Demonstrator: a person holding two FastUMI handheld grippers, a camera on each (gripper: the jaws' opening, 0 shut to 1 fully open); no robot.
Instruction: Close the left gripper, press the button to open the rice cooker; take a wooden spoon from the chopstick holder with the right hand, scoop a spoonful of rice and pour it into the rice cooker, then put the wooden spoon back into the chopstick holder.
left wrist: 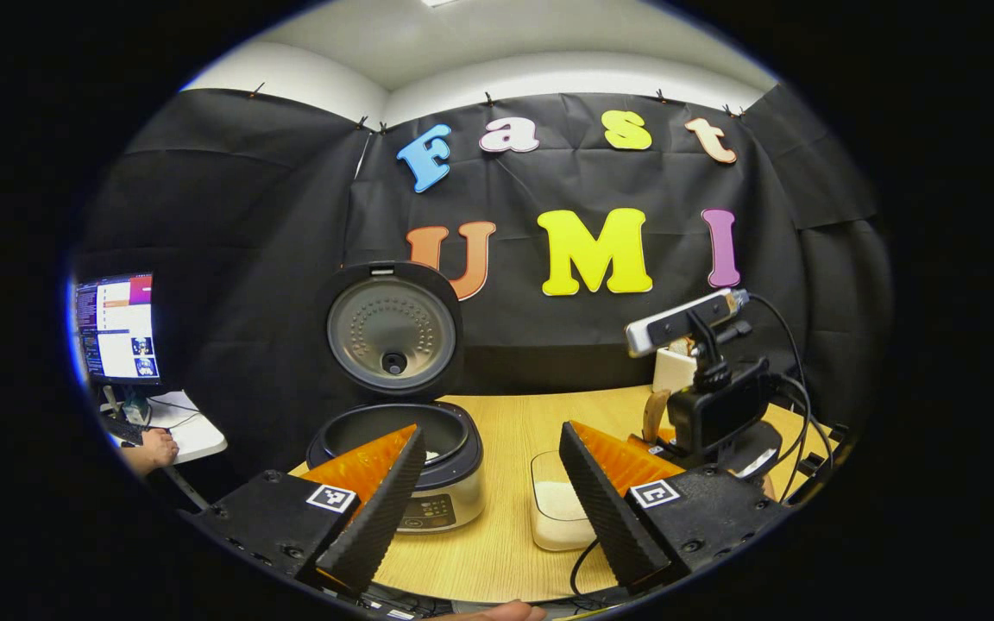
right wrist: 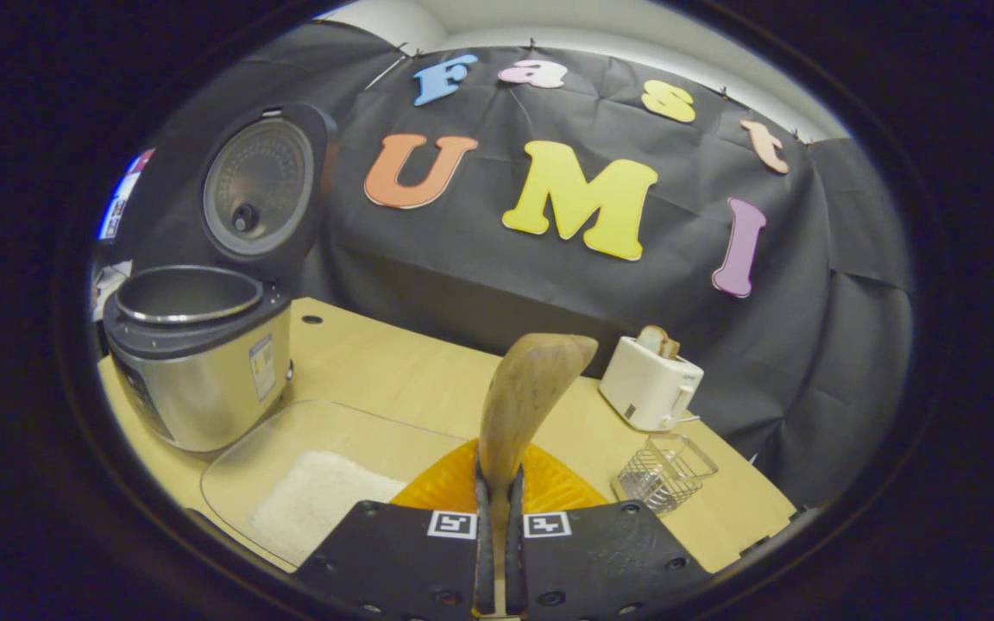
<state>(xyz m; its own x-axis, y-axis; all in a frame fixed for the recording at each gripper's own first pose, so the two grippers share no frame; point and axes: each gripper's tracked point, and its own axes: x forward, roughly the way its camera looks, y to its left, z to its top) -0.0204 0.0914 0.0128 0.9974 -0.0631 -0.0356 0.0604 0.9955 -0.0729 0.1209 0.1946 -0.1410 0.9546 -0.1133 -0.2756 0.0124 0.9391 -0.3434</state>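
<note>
The rice cooker (left wrist: 428, 483) stands open on the wooden table, its lid (left wrist: 392, 328) tipped up and back. In the right gripper view the cooker (right wrist: 195, 354) is at the left, its pot looking bare inside. My left gripper (left wrist: 493, 431) is open, held above the table in front of the cooker and the clear rice container (left wrist: 557, 509). My right gripper (right wrist: 499, 483) is shut on the handle of the wooden spoon (right wrist: 523, 397), whose bowl points up. The spoon hangs just right of the rice container (right wrist: 316, 492). The wire chopstick holder (right wrist: 665, 470) stands to the right.
A white toaster (right wrist: 651, 384) with bread in it sits behind the chopstick holder. The right gripper's body and camera (left wrist: 713, 405) show at the right of the left gripper view. A monitor (left wrist: 117, 328) and a person's hand (left wrist: 152, 448) are off the table's left end.
</note>
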